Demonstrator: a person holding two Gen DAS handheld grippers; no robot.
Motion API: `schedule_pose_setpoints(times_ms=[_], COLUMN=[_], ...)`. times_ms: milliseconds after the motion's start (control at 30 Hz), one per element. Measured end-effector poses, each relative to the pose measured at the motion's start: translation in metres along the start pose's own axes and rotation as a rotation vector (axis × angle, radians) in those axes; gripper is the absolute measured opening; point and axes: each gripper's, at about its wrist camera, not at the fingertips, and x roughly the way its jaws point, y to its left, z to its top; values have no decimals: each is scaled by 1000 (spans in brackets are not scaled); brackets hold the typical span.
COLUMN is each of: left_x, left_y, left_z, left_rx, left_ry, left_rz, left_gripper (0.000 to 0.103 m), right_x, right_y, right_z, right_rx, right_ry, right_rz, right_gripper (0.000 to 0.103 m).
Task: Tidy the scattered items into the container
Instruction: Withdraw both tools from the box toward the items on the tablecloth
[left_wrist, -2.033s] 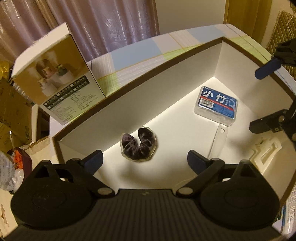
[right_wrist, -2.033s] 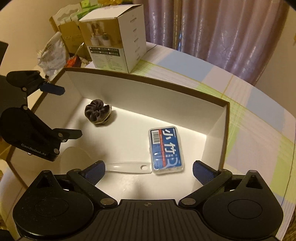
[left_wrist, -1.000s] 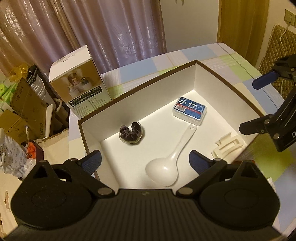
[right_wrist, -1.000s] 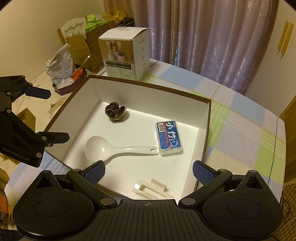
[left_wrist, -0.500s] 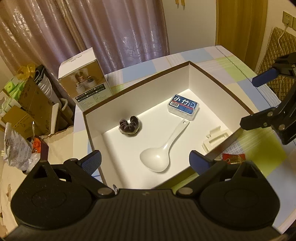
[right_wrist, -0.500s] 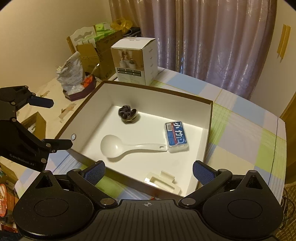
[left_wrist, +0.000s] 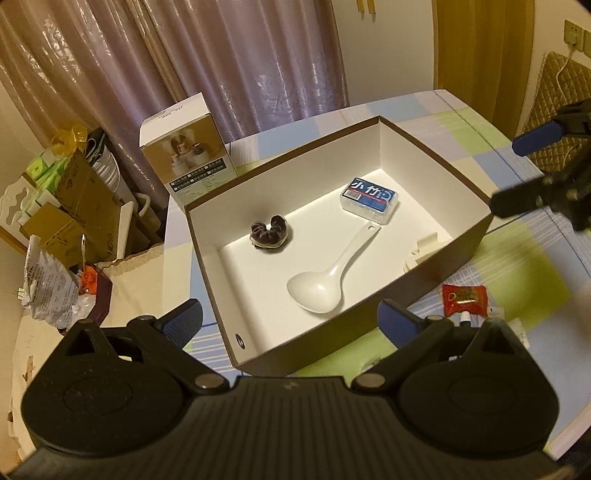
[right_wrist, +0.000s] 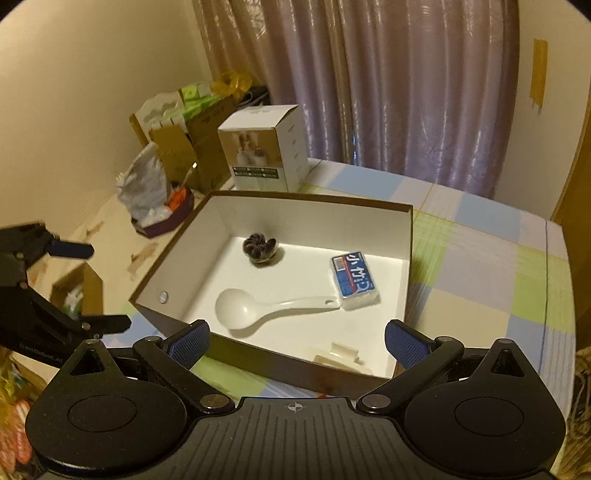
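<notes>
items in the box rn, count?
4. Scrunchie by the far-left wall, blue-label case far right, white spoon centre, white clip against the near-right wall, partly hidden.

A: Status on the grippers?

B: I've got the left gripper (left_wrist: 290, 323) wide open, nothing between the pads (left_wrist: 184, 325). Held high, tilted down.

A: Right one?

B: Right gripper (right_wrist: 297, 341) also spread wide, empty, same downward tilt. From my left cam it shows at the right edge (left_wrist: 532, 173), fingers apart. From my right cam the left one sits at the left edge (right_wrist: 92, 288), also apart.
</notes>
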Motion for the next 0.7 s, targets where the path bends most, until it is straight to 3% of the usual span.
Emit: schedule_pose_setpoints(times_ms=[400, 700], left_x=[-3, 7], left_y=[6, -2], left_z=[-38, -85], left_rx=[-30, -100], left_ry=[27, 81], left_rz=[-51, -145], left_gripper=[100, 100], right_x=[-22, -20], right_y=[-15, -20], right_z=[-45, -91], right_rx=[48, 125], right_ry=[-27, 39], right_rz=[-1, -10], right_gripper=[103, 103])
